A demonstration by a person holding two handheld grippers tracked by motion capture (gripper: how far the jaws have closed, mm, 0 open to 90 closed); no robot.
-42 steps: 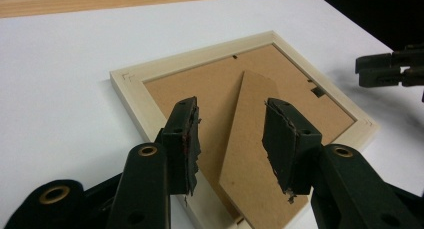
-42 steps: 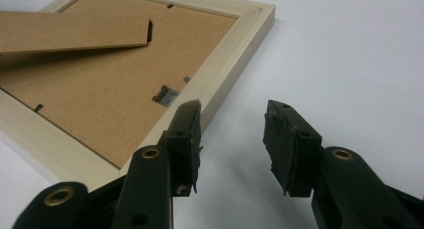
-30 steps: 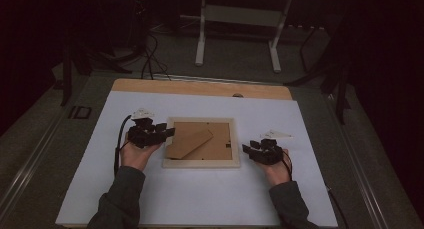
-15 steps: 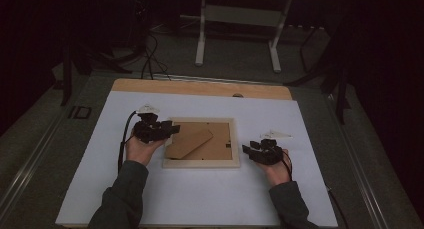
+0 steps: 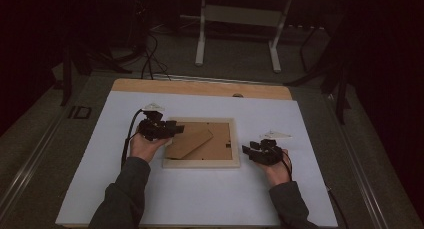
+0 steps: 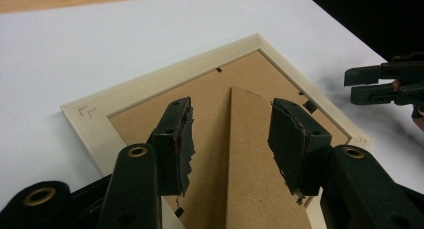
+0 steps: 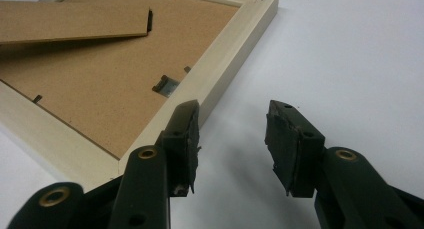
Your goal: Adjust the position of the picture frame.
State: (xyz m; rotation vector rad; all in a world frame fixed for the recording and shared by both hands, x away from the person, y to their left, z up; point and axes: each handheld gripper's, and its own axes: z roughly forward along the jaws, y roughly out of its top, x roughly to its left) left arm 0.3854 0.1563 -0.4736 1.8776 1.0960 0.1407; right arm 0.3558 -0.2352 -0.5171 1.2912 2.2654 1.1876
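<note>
The person's left hand (image 5: 144, 146) reaches in over the near-left part of the picture frame (image 5: 201, 163), its left gripper (image 5: 175, 129) spread wide above the fold-out stand (image 5: 189, 143). The right gripper (image 5: 248, 150) lies just beside the frame's right edge, jaws wide, holding nothing. The frame lies face-down mid-table (image 5: 200, 204), long axis left to right.

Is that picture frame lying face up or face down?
Face down: the picture frame shows its brown backing board and fold-out stand on top.

Left hand-held gripper (image 5: 172, 128) jaws apart, empty; right hand-held gripper (image 5: 248, 150) jaws apart, empty; forearms low.
</note>
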